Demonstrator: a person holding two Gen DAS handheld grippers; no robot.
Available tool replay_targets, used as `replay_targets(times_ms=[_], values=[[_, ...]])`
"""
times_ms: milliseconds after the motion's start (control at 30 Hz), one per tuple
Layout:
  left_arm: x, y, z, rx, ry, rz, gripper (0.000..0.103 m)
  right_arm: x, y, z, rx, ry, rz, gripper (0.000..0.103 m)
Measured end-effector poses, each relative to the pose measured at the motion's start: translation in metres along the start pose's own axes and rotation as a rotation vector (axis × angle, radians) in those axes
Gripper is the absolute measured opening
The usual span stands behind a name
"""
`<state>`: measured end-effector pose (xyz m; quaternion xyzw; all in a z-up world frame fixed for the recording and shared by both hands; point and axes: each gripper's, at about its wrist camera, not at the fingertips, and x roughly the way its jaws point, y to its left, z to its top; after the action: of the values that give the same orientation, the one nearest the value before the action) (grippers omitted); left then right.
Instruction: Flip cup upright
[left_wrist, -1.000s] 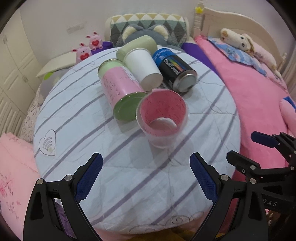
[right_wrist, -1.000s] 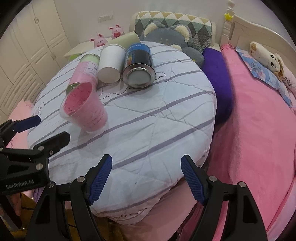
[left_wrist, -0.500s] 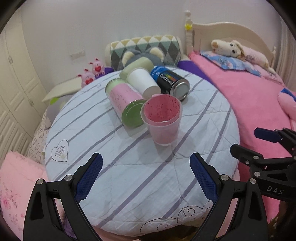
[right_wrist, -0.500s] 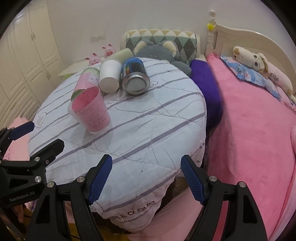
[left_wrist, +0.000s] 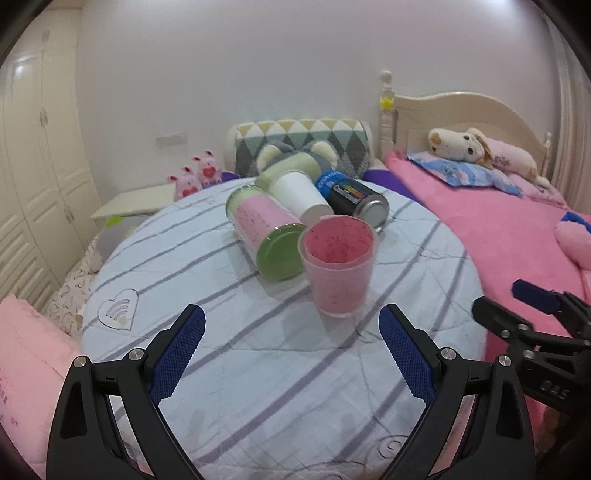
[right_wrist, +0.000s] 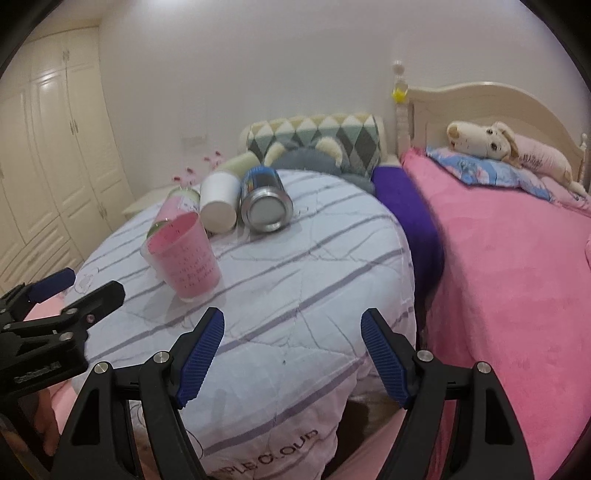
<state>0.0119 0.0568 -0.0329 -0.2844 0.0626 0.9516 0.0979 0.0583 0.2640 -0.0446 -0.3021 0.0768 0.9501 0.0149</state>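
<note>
A clear plastic cup with a pink lining (left_wrist: 338, 264) stands upright, mouth up, on the round striped table (left_wrist: 258, 369); it also shows in the right wrist view (right_wrist: 184, 256). My left gripper (left_wrist: 291, 354) is open and empty, pulled back from the cup over the table's near part. My right gripper (right_wrist: 291, 358) is open and empty, near the table's front right edge, to the right of the cup. Each gripper shows in the other's view, the right one (left_wrist: 532, 306) and the left one (right_wrist: 66, 291).
Behind the cup lie a pink and green can (left_wrist: 266, 232), a white paper cup (left_wrist: 299, 195) and a dark spray can (left_wrist: 354, 199), all on their sides. A pink bed (right_wrist: 509, 266) is on the right, wardrobes (right_wrist: 48, 147) on the left, cushions behind the table.
Both grippers have drawn back and tilted up from the table, so the cup looks smaller and farther. The cup stays upright in place.
</note>
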Motion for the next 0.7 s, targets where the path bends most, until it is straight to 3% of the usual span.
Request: replay_targets(times_ms=[367, 700], values=[[0.001, 0.006, -0.017, -0.017, -0.088, -0.007, 0.097, -0.011, 0.015, -0.01, -0.047, -0.164, -0.01, 0.078], [0.002, 0.005, -0.021, -0.015, -0.111, -0.001, 0.097, -0.008, 0.02, -0.016, -0.062, -0.174, -0.008, 0.078]])
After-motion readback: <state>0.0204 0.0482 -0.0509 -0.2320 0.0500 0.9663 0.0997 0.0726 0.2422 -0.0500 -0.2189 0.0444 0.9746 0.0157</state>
